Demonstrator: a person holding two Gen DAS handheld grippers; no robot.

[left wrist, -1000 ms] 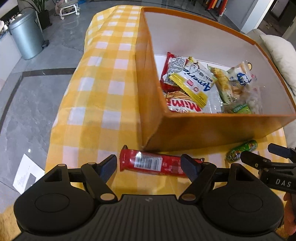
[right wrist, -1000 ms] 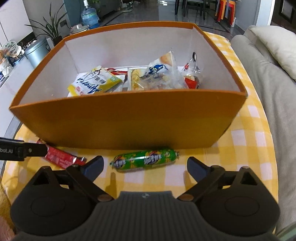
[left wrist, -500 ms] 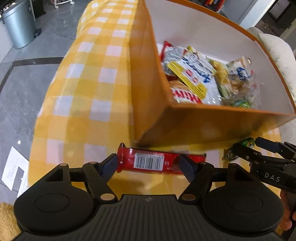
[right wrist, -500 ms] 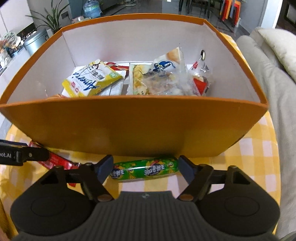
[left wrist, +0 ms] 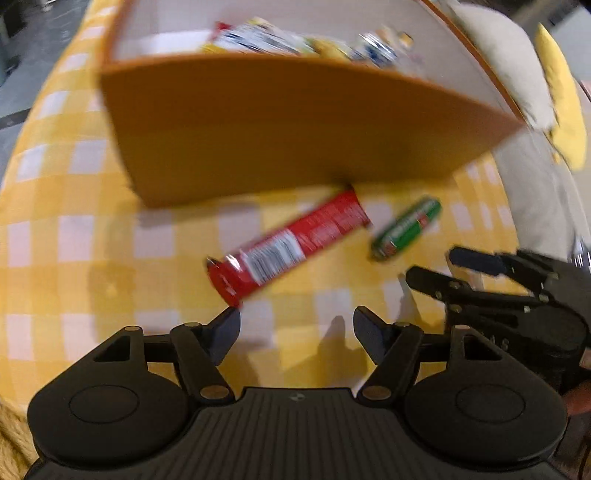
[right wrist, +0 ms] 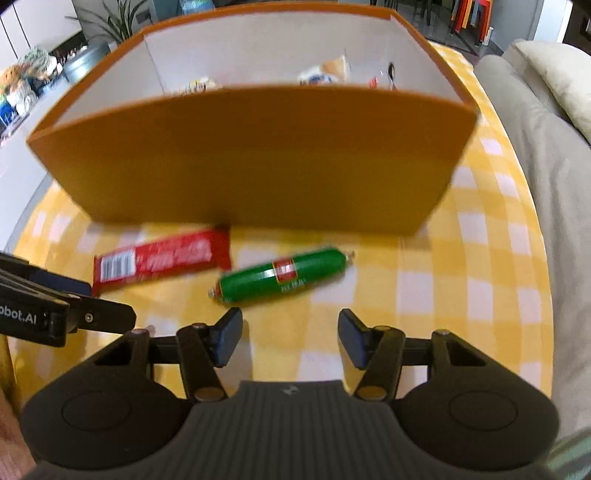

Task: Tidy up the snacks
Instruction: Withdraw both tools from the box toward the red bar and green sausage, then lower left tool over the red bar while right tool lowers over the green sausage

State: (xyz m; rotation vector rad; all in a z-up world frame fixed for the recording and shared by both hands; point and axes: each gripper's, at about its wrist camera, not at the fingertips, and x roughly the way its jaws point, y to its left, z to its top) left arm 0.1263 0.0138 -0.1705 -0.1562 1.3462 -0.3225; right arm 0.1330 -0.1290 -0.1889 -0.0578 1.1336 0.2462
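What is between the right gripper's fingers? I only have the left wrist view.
Observer: Nothing. The right gripper has just been closing its jaws, but they are empty.
Operator: Where is the sausage from there?
Observer: The green sausage lies crosswise on the cloth, just ahead of the fingertips.
Operator: Anything behind the box?
Observer: A potted plant stands beyond the orange box.

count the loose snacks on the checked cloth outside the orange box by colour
red bar wrapper: 1
green sausage-shaped pack: 1
total: 2
Both lie on the cloth in front of the orange box; neither is in a gripper.
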